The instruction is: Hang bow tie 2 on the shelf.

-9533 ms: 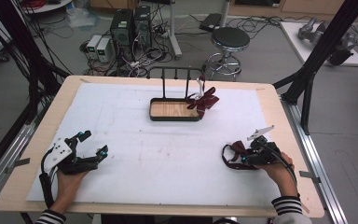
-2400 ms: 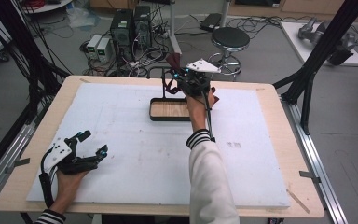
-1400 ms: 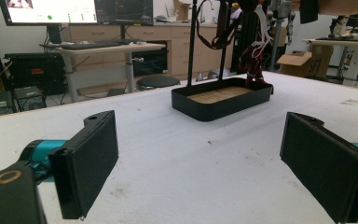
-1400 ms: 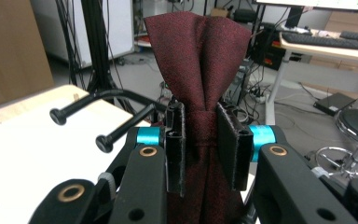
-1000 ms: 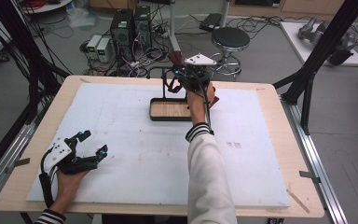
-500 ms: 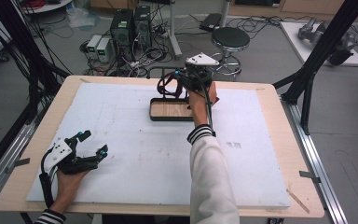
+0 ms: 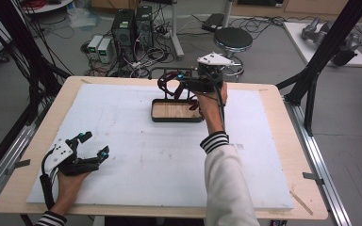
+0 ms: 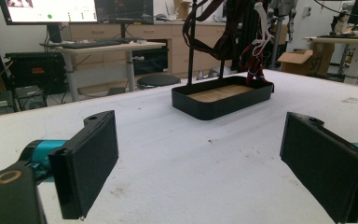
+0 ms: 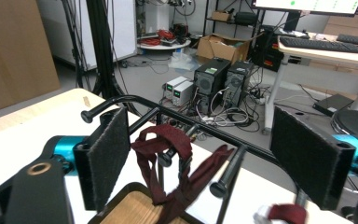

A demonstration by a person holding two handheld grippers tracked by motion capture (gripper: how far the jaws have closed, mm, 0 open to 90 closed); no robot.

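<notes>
Desk (image 7: 273, 141) with a pale wooden edge and a white sheet (image 7: 136, 141) over most of its top carries everything here. On the far middle of the sheet sits a black tray (image 7: 176, 117) with a wooden floor, and from its back rises a black rack (image 9: 135, 105) of horizontal pegs.

In the high view the right arm, in a white sleeve with a striped cuff, reaches forward to the tray's far right corner; the right gripper (image 7: 188, 84), with its grey three-cornered plate on top, is held at the rack. In the right gripper view its jaws stand wide apart, one either side of a peg, and they close on nothing.

A dark red strap (image 9: 168, 154) is looped over one of the pegs between those jaws — its ends hang down towards the tray's wooden floor. A second dark red piece with a white end (image 9: 279, 212) shows at the lower edge of that view; what it rests on cannot be told.

The left gripper (image 7: 94, 146) rests on the sheet at the near left corner, well apart from the tray, held by the left hand (image 7: 68, 181). Its jaws are spread wide — only bare white sheet lies between them in the left gripper view.
</notes>
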